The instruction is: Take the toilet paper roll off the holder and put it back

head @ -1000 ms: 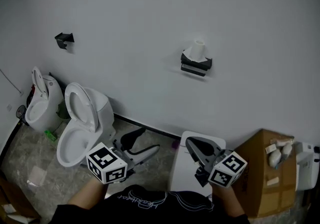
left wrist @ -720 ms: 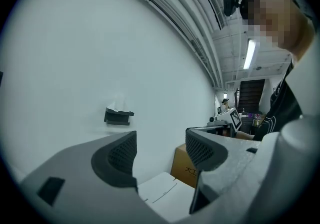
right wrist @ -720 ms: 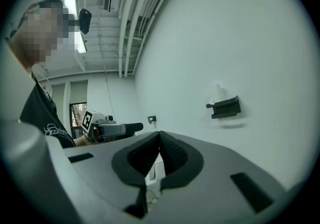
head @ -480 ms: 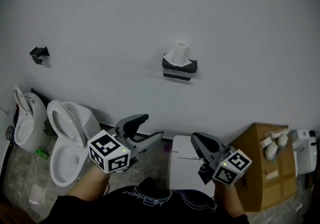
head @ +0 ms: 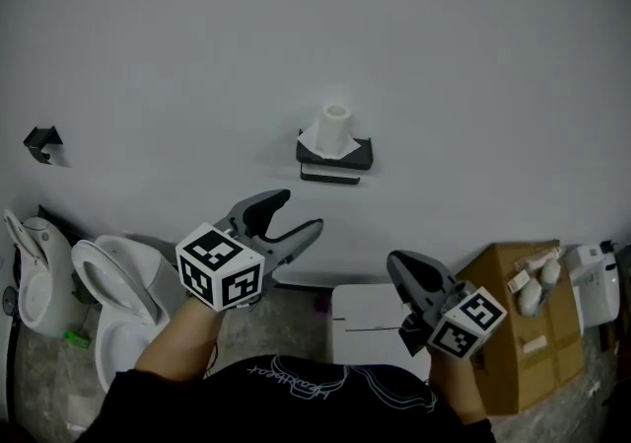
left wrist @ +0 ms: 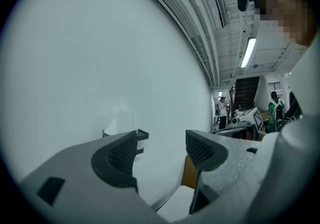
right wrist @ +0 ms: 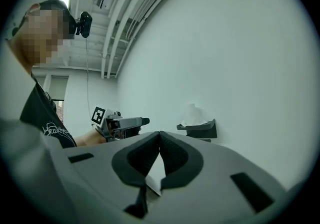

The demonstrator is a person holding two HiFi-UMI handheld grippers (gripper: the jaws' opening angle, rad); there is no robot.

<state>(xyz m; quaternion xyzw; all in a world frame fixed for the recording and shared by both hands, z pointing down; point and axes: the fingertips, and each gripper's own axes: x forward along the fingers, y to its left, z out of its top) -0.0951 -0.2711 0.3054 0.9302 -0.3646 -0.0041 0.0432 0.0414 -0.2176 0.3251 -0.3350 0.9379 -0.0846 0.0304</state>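
White toilet paper roll [head: 333, 127] sitting on black wall-mounted holder [head: 340, 157], left gripper [head: 299, 212] hovering below, jaws spread, right gripper [head: 398, 266] pressing jaws together

The left gripper [head: 301, 211] is being held out forward and high, tilted upward, with its fingers [left wrist: 121, 152] being held well apart and empty. The right gripper [head: 399, 264] is being held lower and closer to the body, with its fingers [right wrist: 176, 157] being pressed together at the tips and gripping nothing. The left forearm [head: 170, 352] is being extended bare from the torso, angled up and to the right.
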